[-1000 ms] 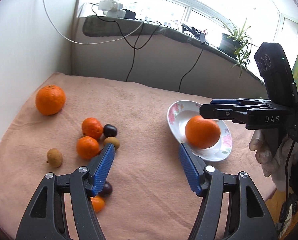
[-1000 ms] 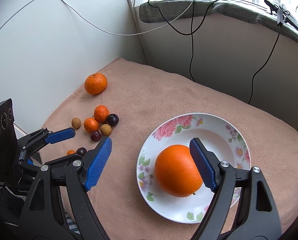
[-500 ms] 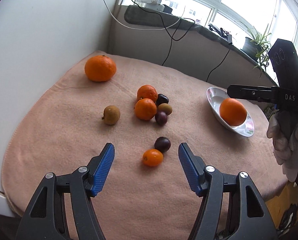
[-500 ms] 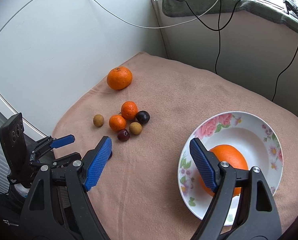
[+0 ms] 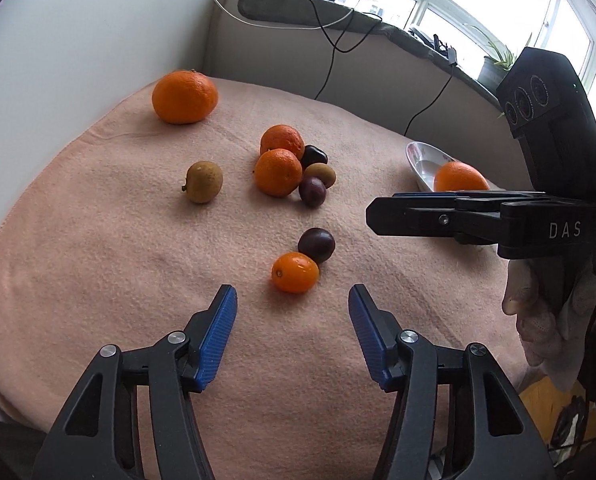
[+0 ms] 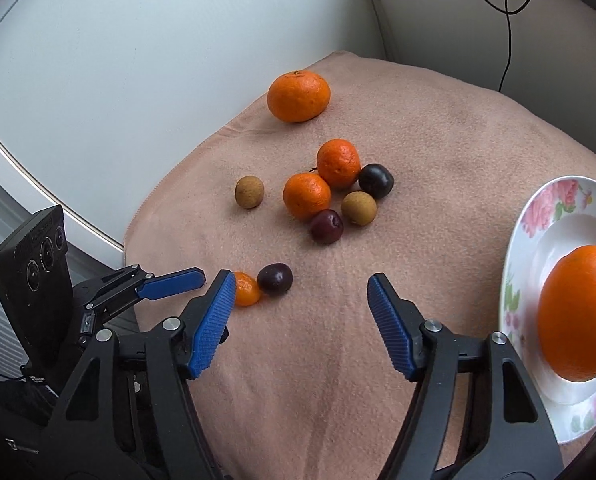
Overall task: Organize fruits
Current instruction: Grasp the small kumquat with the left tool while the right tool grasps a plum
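A small orange kumquat (image 5: pixel 295 272) and a dark plum (image 5: pixel 316 245) lie touching on the pink cloth, just ahead of my left gripper (image 5: pixel 292 300). Its jaws are closing with nothing between them. My right gripper (image 6: pixel 301 278) hovers over bare cloth, jaws closing and empty; the plum (image 6: pixel 274 278) and kumquat (image 6: pixel 246 288) lie by its left finger. Farther back sits a cluster of two mandarins (image 6: pixel 321 180), plums and a longan. A lone longan (image 5: pixel 202 182) and a large mandarin (image 5: pixel 185 96) lie apart. A big orange (image 6: pixel 577 316) rests in the flowered plate (image 6: pixel 537 216).
The pink cloth (image 5: pixel 98 260) covers a rounded table against a white wall. A sill with cables and a potted plant (image 5: pixel 493 64) runs along the back. A gloved hand (image 5: pixel 537 312) holds the right gripper, whose fingers (image 5: pixel 417 208) reach across the plate's front.
Both grippers have left the plate and moved left and down toward the loose fruit. Their jaws have narrowed. The orange stays in the plate.
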`<state>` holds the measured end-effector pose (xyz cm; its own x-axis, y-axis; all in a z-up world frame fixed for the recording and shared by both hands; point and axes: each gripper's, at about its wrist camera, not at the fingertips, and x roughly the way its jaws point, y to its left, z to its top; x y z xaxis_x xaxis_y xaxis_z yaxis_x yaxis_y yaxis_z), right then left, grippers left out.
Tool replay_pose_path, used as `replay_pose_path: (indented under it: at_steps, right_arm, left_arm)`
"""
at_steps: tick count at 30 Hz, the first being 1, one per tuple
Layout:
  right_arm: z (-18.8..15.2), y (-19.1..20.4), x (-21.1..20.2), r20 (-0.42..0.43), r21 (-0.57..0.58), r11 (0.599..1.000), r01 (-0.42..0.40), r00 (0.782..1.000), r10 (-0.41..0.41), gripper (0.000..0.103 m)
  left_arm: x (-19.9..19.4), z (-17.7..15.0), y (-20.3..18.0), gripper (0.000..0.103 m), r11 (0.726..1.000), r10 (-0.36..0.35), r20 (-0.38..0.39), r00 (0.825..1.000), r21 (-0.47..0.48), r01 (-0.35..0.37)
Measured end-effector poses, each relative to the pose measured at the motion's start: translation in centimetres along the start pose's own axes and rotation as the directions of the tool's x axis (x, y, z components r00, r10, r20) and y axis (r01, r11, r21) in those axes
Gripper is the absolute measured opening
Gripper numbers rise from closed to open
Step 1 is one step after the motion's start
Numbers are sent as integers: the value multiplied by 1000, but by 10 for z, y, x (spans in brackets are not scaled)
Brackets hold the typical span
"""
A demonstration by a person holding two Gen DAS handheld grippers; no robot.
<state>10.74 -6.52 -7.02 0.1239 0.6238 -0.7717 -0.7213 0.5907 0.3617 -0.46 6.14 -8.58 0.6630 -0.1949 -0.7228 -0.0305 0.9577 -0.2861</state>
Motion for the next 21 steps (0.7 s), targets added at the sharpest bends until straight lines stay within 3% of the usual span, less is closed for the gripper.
replay_pose_path:
  at_steps: [12,21]
  right_arm:
    - [3,1,31,-64,61,996,-63,996,67,43]
    - [4,1,40,-89,62,996,-61,994,66,38]
  left_arm:
    - [14,6,-3,45,999,26,2,1000,40,-26]
    - [19,10,-1,39,998,33,1,999,50,-33]
